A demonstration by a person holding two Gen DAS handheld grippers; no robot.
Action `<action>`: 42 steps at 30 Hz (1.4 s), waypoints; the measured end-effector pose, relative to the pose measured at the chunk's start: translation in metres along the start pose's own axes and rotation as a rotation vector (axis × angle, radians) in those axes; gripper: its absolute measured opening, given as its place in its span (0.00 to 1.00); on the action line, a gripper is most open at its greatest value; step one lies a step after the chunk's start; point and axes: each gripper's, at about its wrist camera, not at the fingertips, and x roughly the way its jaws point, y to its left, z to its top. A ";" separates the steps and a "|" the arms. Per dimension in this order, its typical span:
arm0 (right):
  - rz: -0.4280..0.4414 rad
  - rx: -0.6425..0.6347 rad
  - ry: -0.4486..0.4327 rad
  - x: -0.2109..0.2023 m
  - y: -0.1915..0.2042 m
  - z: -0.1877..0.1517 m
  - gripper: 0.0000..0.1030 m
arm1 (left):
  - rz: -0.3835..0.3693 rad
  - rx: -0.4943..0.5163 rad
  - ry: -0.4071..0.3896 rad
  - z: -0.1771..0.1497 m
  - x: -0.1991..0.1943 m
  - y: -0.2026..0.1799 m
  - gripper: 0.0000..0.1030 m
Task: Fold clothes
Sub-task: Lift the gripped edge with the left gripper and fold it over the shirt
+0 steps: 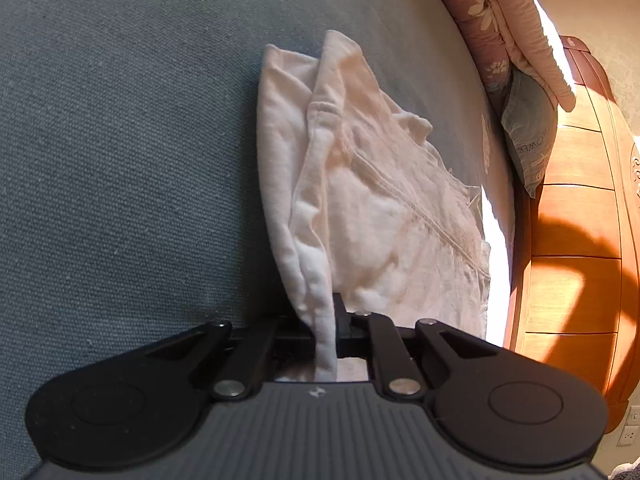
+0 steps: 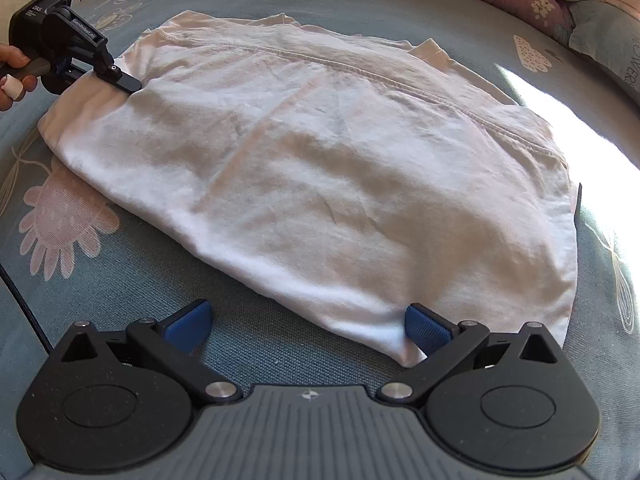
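**Grip is one-sided: the shirt may drag**

Your left jaws (image 1: pixel 326 330) pinch a fold of the shirt (image 2: pixel 304 184); your right jaws (image 2: pixel 308 330) stand spread at its near corner. Lift now and that loose corner could trail, spoiling the fold. The shirt lies on a blue bed (image 2: pixel 256 344), pillows (image 2: pixel 560 4) and wooden headboard (image 1: pixel 576 240) beyond.

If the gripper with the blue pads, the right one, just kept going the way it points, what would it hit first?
Probably the white garment. The right gripper is open, its right pad already at the near hem, its left over bare bedspread. Depth is hard to judge.
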 end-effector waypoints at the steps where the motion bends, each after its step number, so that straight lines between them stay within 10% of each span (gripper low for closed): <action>1: 0.008 0.001 0.010 0.000 -0.001 0.002 1.00 | 0.028 0.028 -0.007 -0.002 -0.002 -0.008 0.07; 9: 0.148 0.193 0.045 -0.016 -0.021 0.025 1.00 | 0.108 0.160 -0.067 -0.013 -0.026 -0.058 0.06; 20: 0.378 0.231 -0.118 -0.010 0.000 0.099 1.00 | 0.090 0.175 -0.081 -0.011 -0.031 -0.084 0.06; 32: 0.370 0.320 -0.096 0.043 0.016 0.127 1.00 | 0.080 0.157 -0.085 -0.012 -0.031 -0.079 0.06; 42: 0.357 0.211 -0.101 0.001 0.019 0.101 1.00 | 0.053 0.173 -0.075 -0.014 -0.032 -0.102 0.06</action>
